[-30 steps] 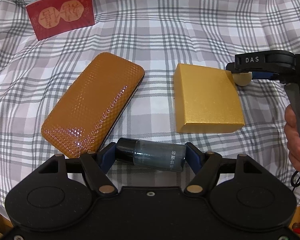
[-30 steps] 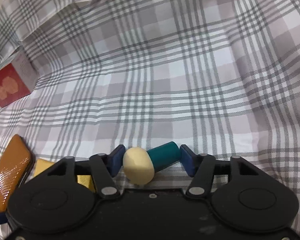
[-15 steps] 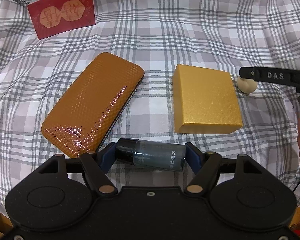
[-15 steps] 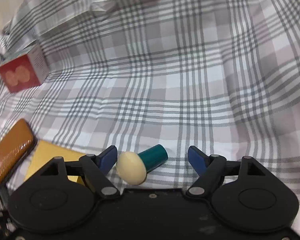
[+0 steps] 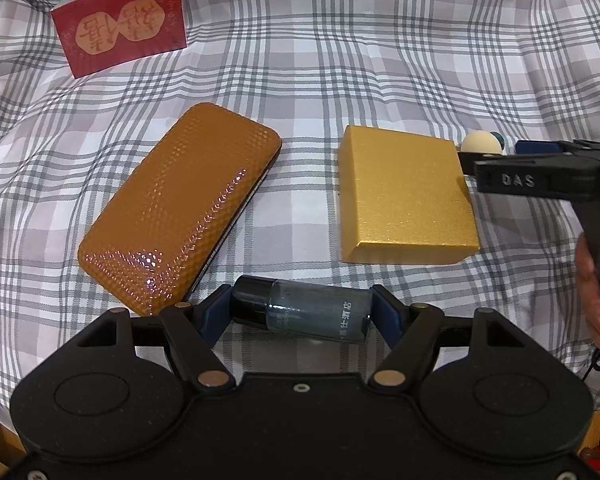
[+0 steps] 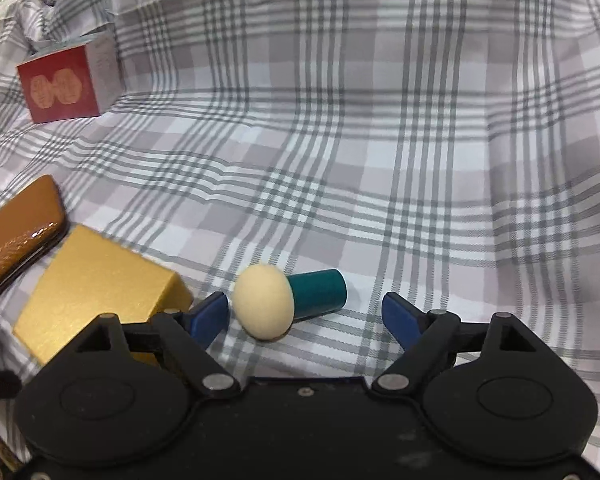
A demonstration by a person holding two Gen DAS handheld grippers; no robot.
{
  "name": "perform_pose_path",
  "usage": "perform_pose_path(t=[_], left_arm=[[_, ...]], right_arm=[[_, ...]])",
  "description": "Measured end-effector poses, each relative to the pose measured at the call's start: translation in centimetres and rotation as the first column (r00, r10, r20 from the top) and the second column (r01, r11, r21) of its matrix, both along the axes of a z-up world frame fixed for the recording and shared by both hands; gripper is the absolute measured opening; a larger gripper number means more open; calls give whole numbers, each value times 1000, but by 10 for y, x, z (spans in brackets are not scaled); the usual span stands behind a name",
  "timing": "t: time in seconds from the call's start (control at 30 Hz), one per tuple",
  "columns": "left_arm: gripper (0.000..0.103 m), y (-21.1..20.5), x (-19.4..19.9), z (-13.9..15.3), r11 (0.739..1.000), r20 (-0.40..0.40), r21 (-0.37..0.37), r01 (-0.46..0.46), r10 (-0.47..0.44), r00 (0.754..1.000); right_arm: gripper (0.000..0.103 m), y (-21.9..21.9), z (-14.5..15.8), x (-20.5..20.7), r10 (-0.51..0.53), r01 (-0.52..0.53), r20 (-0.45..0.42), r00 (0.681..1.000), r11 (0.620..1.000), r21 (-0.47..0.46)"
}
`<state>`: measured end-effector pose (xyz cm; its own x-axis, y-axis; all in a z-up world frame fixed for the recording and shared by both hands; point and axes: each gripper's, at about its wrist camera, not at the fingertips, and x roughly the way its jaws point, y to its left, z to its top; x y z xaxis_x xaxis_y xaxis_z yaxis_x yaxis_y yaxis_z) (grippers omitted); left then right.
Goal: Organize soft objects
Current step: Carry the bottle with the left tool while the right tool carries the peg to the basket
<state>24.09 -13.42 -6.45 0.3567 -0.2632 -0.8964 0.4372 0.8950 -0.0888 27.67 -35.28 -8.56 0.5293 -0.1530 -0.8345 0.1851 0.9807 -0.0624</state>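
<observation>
one bottle gripped, boxes closed

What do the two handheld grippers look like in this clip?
Both the left gripper and the right gripper are matte black, with rounded bodies, brass-coloured pivot pins and blue fingers. The right one's side carries raised "DAS" lettering.

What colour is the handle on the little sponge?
Dark teal green. The sponge's handle shows best in the right wrist view, lying on the checked cloth.

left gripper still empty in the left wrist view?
No, the left gripper is shut on a dark bottle lying crosswise, a blue pad pressing each end.
</observation>
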Motion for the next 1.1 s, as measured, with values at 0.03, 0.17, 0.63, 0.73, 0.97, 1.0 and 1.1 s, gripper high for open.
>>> perform_pose_path(t=[0.03, 0.17, 0.63, 0.73, 0.97, 1.0, 1.1], left_arm=[[69, -1, 0, 0, 1000, 0, 1, 0, 0, 1000], [69, -2, 0, -2, 1000, -3, 3, -5, 5, 1000], [69, -1, -4, 11, 1000, 21, -8, -7, 7, 1000], [69, 0, -10, 19, 1000, 40, -13, 0, 1, 999], [69, 8, -33, 43, 1000, 91, -23, 16, -14, 996], [69, 9, -37, 46, 1000, 98, -23, 18, -16, 995], [69, 16, -50, 56, 1000, 120, -20, 23, -20, 993]], right_arm=[[83, -2, -2, 2, -7, 7, -2, 1000, 1000, 10], [82, -6, -8, 9, -24, 24, 0, 1000, 999, 27], [57, -2, 9, -3, -109, 109, 6, 994, 993, 49], [57, -4, 22, -15, -152, 150, 26, 988, 986, 73], [58, 15, 64, -54, -176, 166, 92, 980, 980, 106], [58, 20, 69, -61, -173, 162, 102, 980, 981, 107], [58, 36, 87, -83, -165, 149, 133, 977, 982, 119]])
